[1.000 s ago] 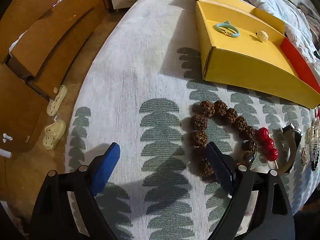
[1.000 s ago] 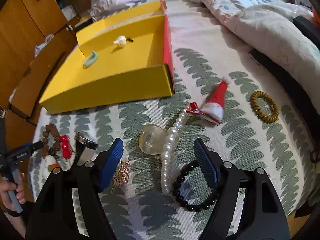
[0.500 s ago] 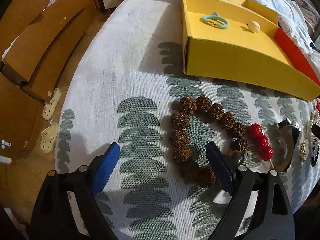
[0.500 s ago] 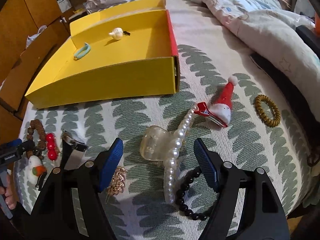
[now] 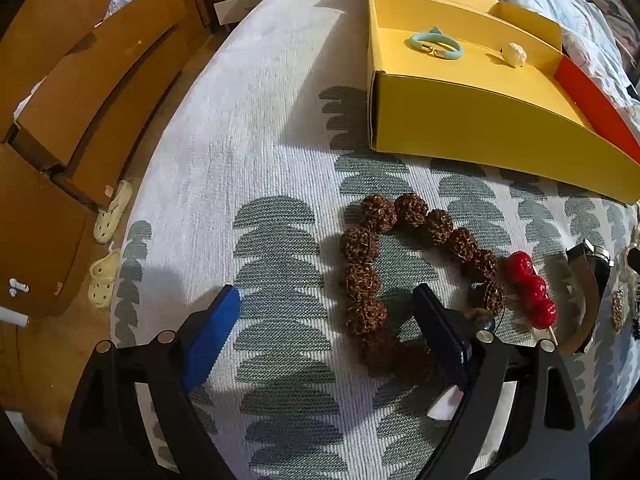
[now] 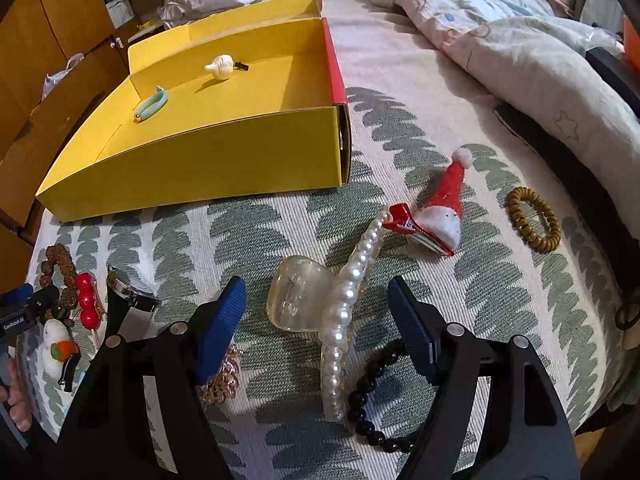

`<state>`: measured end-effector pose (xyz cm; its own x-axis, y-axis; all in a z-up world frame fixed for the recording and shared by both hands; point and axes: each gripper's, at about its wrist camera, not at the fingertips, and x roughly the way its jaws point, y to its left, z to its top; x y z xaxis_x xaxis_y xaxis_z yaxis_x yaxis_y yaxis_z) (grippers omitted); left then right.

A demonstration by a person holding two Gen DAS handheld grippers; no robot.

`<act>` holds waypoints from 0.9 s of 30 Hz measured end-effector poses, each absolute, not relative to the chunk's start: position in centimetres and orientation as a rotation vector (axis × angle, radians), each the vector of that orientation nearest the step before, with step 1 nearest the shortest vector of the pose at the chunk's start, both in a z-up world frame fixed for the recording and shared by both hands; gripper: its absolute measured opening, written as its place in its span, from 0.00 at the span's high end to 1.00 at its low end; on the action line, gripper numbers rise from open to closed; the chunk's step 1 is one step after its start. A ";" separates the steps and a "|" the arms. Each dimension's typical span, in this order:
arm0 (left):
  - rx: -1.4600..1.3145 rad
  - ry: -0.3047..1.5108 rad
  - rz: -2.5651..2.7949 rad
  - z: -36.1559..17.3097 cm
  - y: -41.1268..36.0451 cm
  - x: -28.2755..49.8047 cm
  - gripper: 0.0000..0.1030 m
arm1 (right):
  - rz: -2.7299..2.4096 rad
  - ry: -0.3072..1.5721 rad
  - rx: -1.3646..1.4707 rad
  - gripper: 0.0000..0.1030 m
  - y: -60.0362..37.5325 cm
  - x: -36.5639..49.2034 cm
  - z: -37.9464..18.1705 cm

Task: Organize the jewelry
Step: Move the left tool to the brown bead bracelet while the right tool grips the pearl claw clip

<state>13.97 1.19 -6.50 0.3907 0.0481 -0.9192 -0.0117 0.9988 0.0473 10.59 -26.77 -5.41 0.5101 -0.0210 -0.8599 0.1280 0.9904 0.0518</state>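
In the left wrist view my left gripper (image 5: 326, 312) hangs open over the patterned bedspread. The left side of a brown knobbly bead bracelet (image 5: 360, 276) lies between its fingers, untouched. A red berry hairpin (image 5: 530, 288) and a watch (image 5: 588, 292) lie to its right. In the right wrist view my right gripper (image 6: 318, 300) is open above a clear hair claw (image 6: 298, 300) crossed by a pearl strand (image 6: 344, 308). A black bead bracelet (image 6: 372, 400) lies near its right finger. The yellow box (image 6: 200, 160) holds a teal bracelet (image 6: 152, 102) and a white clip (image 6: 220, 66).
A Santa-hat clip (image 6: 444, 208) and a coiled brown hair tie (image 6: 534, 220) lie to the right, a gold chain piece (image 6: 222, 380) under the right gripper's left finger. A quilt (image 6: 520, 40) is heaped behind. Left of the bed edge are wooden drawers (image 5: 80, 92) and slippers (image 5: 112, 208) on the floor.
The left view has shifted, so the brown bracelet now sits further between the fingers and the box looks nearer. In the right view the claw and pearls slid slightly lower. Both grippers stayed open.
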 end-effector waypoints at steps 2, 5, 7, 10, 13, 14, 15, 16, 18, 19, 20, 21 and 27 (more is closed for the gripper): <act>0.036 1.161 0.042 -6.5 1.0 13.9 0.16 | -0.100 1.031 0.099 0.27 -26.7 10.7 -5.6; 0.033 1.147 0.048 -6.4 0.8 13.6 0.16 | -0.110 1.031 0.090 0.27 -26.6 10.9 -6.0; 0.036 1.139 0.053 -6.4 0.7 13.5 0.16 | -0.117 1.027 0.076 0.27 -26.5 10.9 -6.2; 0.042 1.124 0.065 -6.5 0.6 13.3 0.16 | -0.126 1.025 0.053 0.27 -26.2 11.0 -6.5; 0.052 1.112 0.073 -6.5 0.3 13.1 0.16 | -0.133 1.026 0.050 0.27 -26.1 11.0 -6.7; 0.052 1.111 0.073 -6.5 0.3 13.1 0.16 | -0.133 1.024 0.053 0.27 -26.2 11.0 -6.7; 0.050 1.109 0.074 -6.5 0.3 13.0 0.16 | -0.134 1.022 0.051 0.27 -26.2 11.0 -6.7; 0.049 1.108 0.074 -6.5 0.3 13.0 0.16 | -0.135 1.021 0.050 0.27 -26.1 11.0 -6.8; 0.046 1.106 0.074 -6.4 0.3 13.0 0.16 | -0.136 1.015 0.046 0.27 -26.1 10.9 -6.8; 0.045 1.104 0.074 -6.4 0.3 13.0 0.16 | -0.137 1.013 0.043 0.27 -26.1 10.9 -6.8; 0.046 1.102 0.074 -6.5 0.3 13.0 0.16 | -0.137 1.010 0.043 0.27 -26.0 10.9 -6.8; 0.049 1.100 0.074 -6.5 0.3 12.9 0.16 | -0.137 1.007 0.042 0.27 -26.0 10.8 -6.8; 0.059 1.089 0.075 -6.5 0.2 12.4 0.16 | -0.136 0.999 0.030 0.28 -26.0 10.7 -6.8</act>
<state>12.43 0.23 -6.47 0.4616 0.0905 -0.8825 -0.0321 0.9958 0.0854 10.73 -25.95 -6.78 0.5338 -0.1004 -0.8396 0.1277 0.9911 -0.0373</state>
